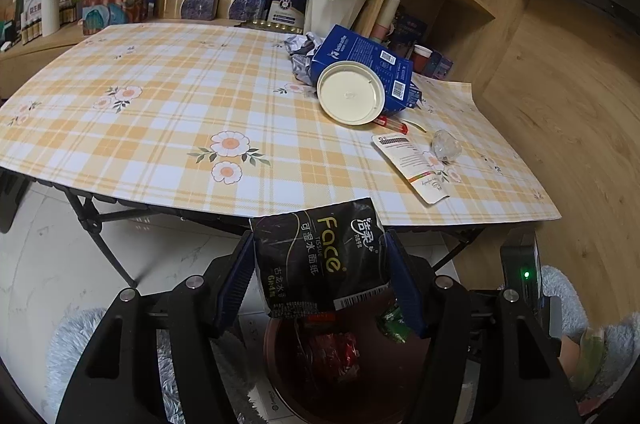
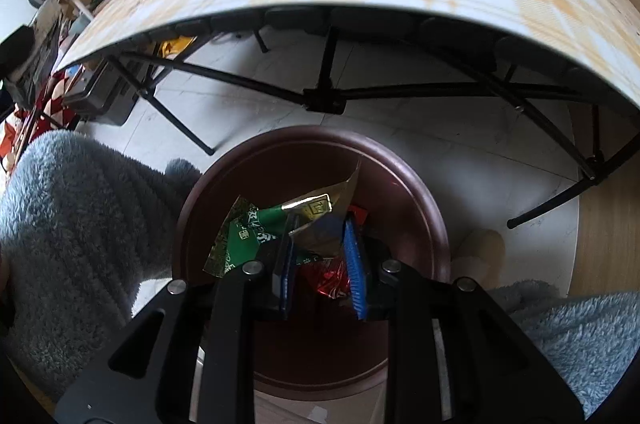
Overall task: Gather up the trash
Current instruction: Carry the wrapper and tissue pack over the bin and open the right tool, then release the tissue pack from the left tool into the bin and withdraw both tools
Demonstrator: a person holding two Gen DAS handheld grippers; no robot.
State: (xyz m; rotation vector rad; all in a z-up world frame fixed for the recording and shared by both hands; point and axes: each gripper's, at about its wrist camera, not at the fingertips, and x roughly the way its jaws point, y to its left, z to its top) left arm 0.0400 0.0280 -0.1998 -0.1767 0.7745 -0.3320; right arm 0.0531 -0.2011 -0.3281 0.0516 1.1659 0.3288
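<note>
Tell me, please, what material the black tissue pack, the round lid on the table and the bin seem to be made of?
Black tissue pack: thin plastic film, slightly glossy; it creases and sags between the fingers.
Round lid: probably moulded plastic, cream and smooth, with a raised rim.
Bin: likely hard plastic, dark reddish-brown, with a soft sheen along its rim.

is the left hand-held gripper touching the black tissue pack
Touching. The left wrist view shows the black tissue pack clamped in the left hand-held gripper, both blue pads pressing its sides above the bin.
</note>
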